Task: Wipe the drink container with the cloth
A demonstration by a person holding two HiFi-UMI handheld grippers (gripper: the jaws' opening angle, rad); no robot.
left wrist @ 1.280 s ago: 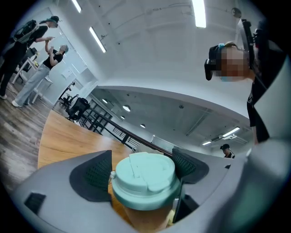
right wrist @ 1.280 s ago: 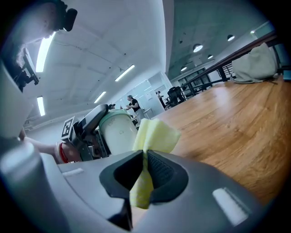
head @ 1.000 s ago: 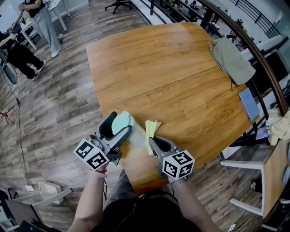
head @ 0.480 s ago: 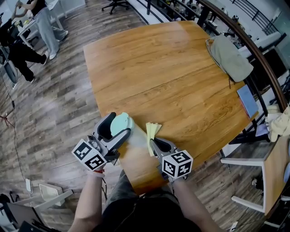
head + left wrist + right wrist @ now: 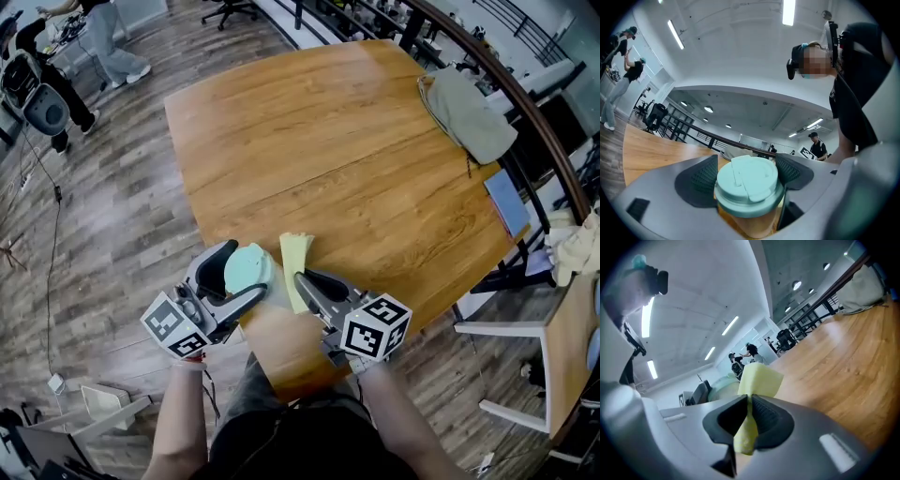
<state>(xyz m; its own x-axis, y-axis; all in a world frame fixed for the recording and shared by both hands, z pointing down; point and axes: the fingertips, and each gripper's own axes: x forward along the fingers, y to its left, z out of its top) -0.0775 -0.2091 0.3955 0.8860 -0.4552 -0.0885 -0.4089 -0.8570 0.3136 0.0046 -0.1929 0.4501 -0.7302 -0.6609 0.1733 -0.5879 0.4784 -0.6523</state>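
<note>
Left gripper: fingers stand wide apart, clamped on the cup just below its mint lid; the cup sits upright between the pads, by the near edge of the table. Right gripper: fingers together, pinching the yellow cloth; its free end stands above the fingertips. Change: over the last second the right gripper has risen and closed in on the left; the cloth, formerly apart from the cup, now stands just beside the lid; contact cannot be confirmed. Judgement: the approach is nearly complete; wiping has not begun; the next move is to press the cloth against the cup wall and stroke.
</note>
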